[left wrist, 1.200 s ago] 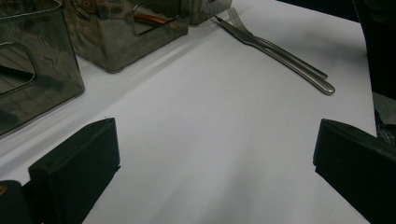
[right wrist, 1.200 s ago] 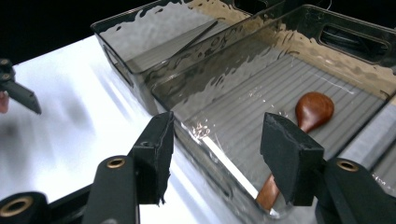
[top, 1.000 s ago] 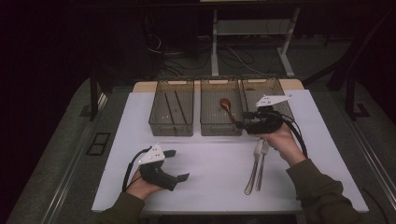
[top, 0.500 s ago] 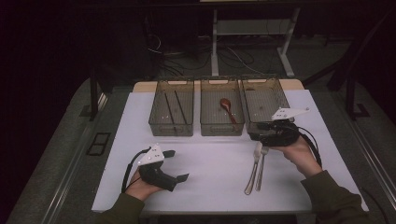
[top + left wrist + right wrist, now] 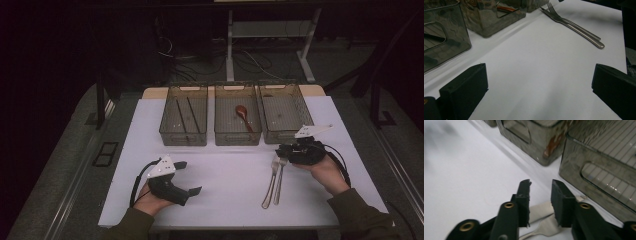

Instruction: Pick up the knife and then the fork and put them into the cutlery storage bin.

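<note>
Cutlery lay on the white table (image 5: 220, 195) before three smoky clear bins: a fork (image 5: 280, 172) and a second steel piece (image 5: 270, 182) side by side, touching along their handles, heads toward the bins. The right gripper (image 5: 281, 150) sat low over the heads of the two pieces, just in front of the right bin (image 5: 285, 107). Its jaws had just been closing and stood narrow but not shut, a gap between the pads; in the right gripper view the fork's head (image 5: 544, 227) and the other piece's flat end (image 5: 540, 211) lay beneath and between them, and whether the pads pressed on either could not be told. The middle bin (image 5: 237, 135) held a red-brown spoon (image 5: 243, 116); the left bin (image 5: 183, 137) held two dark sticks (image 5: 186, 114). The left gripper (image 5: 189, 176) rested on the table near the front edge, well apart from the cutlery, its jaws spread wide with only bare table between them.
</note>
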`<act>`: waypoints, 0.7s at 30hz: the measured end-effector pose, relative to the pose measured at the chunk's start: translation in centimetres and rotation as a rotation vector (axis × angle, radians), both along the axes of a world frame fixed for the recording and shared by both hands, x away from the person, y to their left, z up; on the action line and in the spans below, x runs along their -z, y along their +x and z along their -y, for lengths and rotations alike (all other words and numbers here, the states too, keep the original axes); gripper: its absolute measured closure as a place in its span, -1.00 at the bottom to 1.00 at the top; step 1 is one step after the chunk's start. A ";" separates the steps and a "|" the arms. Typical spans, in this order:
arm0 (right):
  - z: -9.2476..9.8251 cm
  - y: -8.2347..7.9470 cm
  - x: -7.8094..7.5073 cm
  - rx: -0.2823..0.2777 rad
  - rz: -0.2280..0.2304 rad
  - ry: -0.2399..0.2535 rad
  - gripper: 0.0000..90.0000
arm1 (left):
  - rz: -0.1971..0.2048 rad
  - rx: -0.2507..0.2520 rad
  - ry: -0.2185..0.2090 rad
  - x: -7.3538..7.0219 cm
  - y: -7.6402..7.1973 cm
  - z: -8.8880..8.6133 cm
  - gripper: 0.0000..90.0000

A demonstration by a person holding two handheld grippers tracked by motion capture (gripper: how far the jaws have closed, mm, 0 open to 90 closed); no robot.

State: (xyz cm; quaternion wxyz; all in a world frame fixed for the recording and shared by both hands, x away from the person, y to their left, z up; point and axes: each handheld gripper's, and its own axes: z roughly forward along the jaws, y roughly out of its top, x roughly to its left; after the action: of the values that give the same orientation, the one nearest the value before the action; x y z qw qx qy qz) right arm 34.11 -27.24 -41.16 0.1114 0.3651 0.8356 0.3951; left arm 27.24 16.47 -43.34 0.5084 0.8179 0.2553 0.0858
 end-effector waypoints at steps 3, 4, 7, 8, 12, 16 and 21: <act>-0.3 0.4 0.4 0.002 0.000 -0.012 0.77 | 0.001 0.002 0.003 0.0 0.0 0.1 -1.00; -0.3 0.5 0.5 0.002 0.000 -0.017 0.82 | 0.001 0.002 0.003 0.0 0.0 0.1 -1.00; -0.7 1.1 0.9 0.002 0.001 -0.040 0.96 | 0.001 0.002 0.003 0.0 0.0 0.1 -1.00; -0.8 1.3 1.1 0.006 -0.002 -0.046 0.97 | 0.001 0.002 0.003 0.0 0.0 0.1 -1.00; -1.0 2.2 1.5 0.028 -0.009 -0.066 0.97 | 0.000 0.004 0.004 0.1 0.0 0.1 -1.00; -1.0 2.9 2.1 0.055 -0.020 -0.091 0.98 | 0.000 0.004 0.003 0.1 0.1 0.1 -1.00; -0.7 3.2 2.5 0.076 -0.027 -0.119 0.98 | 0.000 0.003 0.003 0.1 0.0 0.1 -1.00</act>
State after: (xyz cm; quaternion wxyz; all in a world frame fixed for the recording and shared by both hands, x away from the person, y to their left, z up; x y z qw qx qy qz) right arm 37.34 -26.50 -43.64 0.1366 0.3945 0.8445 0.3355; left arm 27.26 16.39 -43.39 0.5074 0.8190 0.2538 0.0854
